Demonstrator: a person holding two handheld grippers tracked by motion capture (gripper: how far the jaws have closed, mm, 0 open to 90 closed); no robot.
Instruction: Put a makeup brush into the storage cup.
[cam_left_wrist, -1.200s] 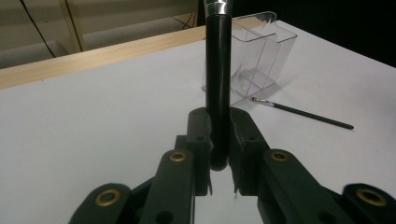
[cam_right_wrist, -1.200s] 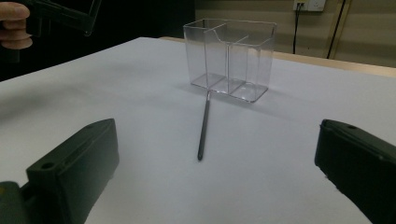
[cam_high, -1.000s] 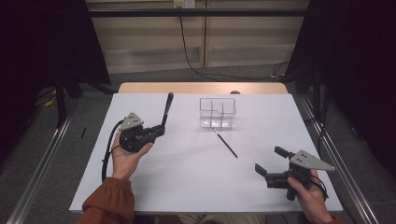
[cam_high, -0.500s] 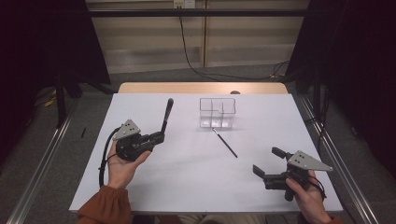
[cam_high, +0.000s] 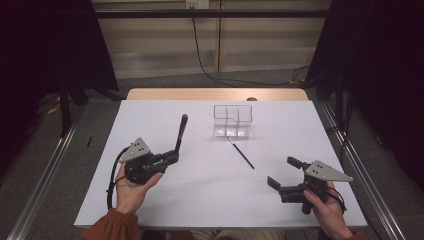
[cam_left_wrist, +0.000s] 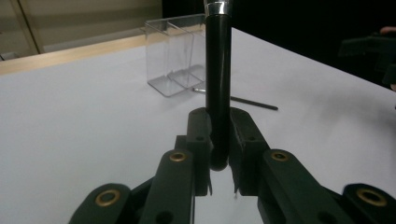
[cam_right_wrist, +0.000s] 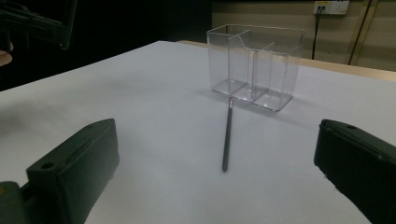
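My left gripper (cam_high: 171, 156) (cam_left_wrist: 218, 116) is shut on the lower end of a thick black brush handle (cam_high: 180, 132) (cam_left_wrist: 218, 70), which has a silver band at its far end and points away over the table. A clear compartmented box (cam_high: 233, 120) (cam_left_wrist: 175, 51) (cam_right_wrist: 254, 60) stands at the far middle. A thin dark stick (cam_high: 241, 152) (cam_right_wrist: 227, 135) (cam_left_wrist: 247, 101) lies flat just in front of it, one end touching the box's base. At the near right my right gripper (cam_high: 282, 171) (cam_right_wrist: 217, 140) stands open with nothing between its jaws, aimed at the stick and box.
A white sheet (cam_high: 210, 200) covers the table, with a bare wooden strip (cam_high: 215, 94) along its far edge. Metal rails (cam_high: 360, 170) run along both sides. A cable (cam_high: 200, 55) hangs on the wall behind.
My left gripper, still gripping the black handle, has drawn back toward the near edge of the table. The right gripper has hardly shifted.
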